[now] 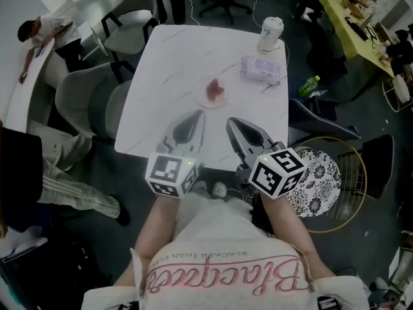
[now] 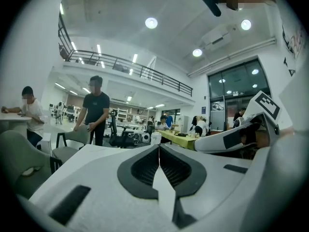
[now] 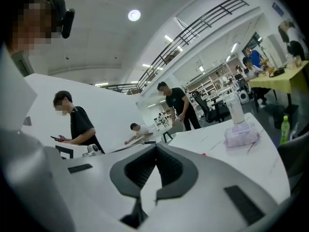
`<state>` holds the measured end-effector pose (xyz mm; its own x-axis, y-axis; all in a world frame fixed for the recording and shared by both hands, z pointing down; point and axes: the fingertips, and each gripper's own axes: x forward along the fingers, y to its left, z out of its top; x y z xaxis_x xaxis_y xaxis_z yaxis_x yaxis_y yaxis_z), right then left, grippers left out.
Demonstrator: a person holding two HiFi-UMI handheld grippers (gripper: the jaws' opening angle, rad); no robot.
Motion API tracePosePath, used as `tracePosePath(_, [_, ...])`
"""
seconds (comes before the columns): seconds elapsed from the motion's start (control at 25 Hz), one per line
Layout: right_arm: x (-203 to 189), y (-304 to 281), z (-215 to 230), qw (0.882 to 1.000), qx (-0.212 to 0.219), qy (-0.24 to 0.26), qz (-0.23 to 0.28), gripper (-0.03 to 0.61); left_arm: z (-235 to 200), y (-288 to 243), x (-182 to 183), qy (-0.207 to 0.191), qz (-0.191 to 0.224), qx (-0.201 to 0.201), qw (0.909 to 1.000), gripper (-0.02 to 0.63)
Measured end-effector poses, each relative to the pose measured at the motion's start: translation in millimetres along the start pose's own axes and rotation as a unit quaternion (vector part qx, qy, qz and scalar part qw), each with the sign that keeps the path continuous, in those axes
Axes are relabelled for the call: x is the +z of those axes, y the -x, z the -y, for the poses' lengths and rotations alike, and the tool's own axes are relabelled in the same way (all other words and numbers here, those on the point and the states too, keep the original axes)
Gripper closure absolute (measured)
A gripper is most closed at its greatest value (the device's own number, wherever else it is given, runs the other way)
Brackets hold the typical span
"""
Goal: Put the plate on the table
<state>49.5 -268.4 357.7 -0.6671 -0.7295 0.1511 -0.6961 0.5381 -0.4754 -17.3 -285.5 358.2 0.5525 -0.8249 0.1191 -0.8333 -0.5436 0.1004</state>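
Note:
A small clear plate (image 1: 211,93) with something red on it rests on the white marble table (image 1: 161,76), around the middle of its near half. Both grippers hover over the table's near edge, just short of the plate and pointing toward it. My left gripper (image 1: 197,114) is shut and holds nothing; in its own view the left gripper (image 2: 159,147) has its jaws closed together. My right gripper (image 1: 231,122) is also shut and empty, and in the right gripper view (image 3: 155,147) nothing lies between its jaws.
A lidded white cup (image 1: 270,34) and a tissue pack (image 1: 261,70) stand at the table's far right. Grey chairs (image 1: 87,99) line the left side. A patterned round stool (image 1: 321,179) and a green bottle (image 1: 308,86) are on the floor at right. People stand beyond the table.

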Motion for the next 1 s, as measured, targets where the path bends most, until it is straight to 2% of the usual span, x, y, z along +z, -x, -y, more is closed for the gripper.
tracePosePath(0.4, [14,-1,-8,0.993,-0.036,0.106,0.022,0.575,6,4,11,-0.018,0.006,-0.016,0.9997,0.611])
tracePosePath(0.68, [20,-8,-11,0.99,-0.044,0.132,0.033,0.575,2,0,17,-0.02,0.015,-0.018,0.9995,0.611])
tracePosePath(1.0, [22,-11,-10,0.988,-0.057,0.135,0.043,0.575,-3,0,16,-0.02,0.016,-0.024,0.9994,0.611])
